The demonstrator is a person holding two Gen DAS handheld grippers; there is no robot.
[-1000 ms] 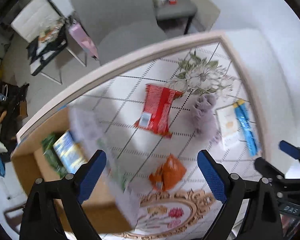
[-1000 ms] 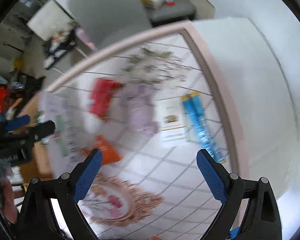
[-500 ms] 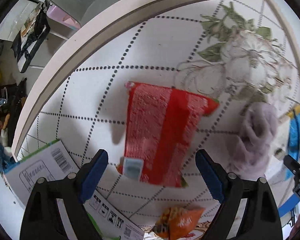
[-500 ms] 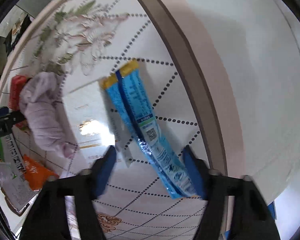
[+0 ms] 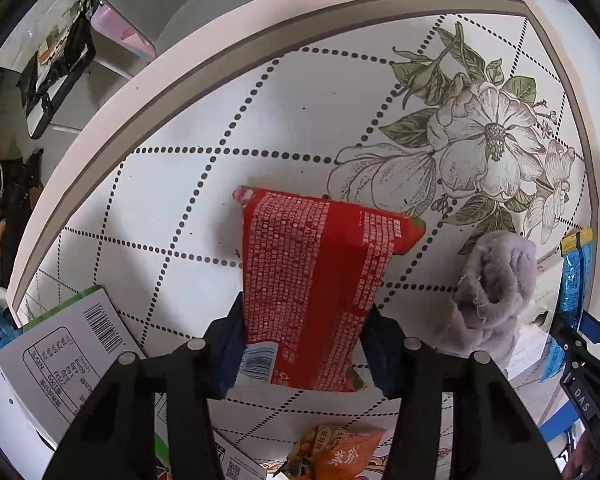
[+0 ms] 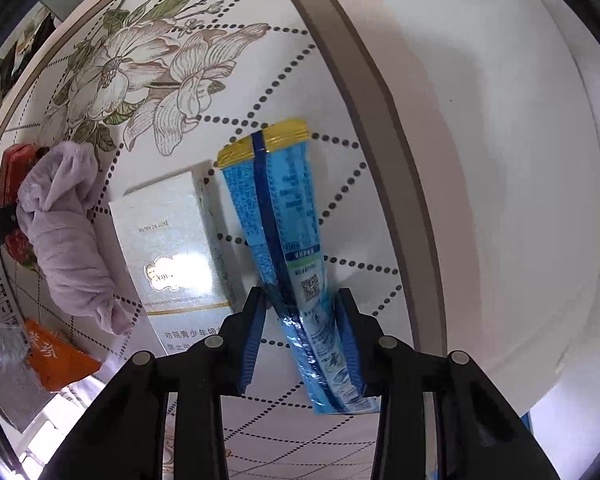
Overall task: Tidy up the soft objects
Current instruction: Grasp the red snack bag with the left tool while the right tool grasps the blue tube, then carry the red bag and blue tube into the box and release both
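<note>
The jaws of the left gripper [image 5: 302, 344] press against both sides of a red snack bag [image 5: 316, 280], pinching its near end, while the jaws of the right gripper [image 6: 300, 328] close on a long blue packet [image 6: 288, 248] with a yellow tip. Both packs lie on the counter [image 5: 292, 112], which has a dotted diamond grid and a printed flower. A cardboard box [image 5: 60, 356] with a barcode sits at its left edge. A crumpled lilac cloth [image 6: 66, 236] lies between the red bag and a pale flat carton [image 6: 176, 248], touching the carton's left edge. The blue packet lies just right of that carton. An orange snack pouch [image 6: 58, 356] sits nearer, beside the cloth's end
</note>
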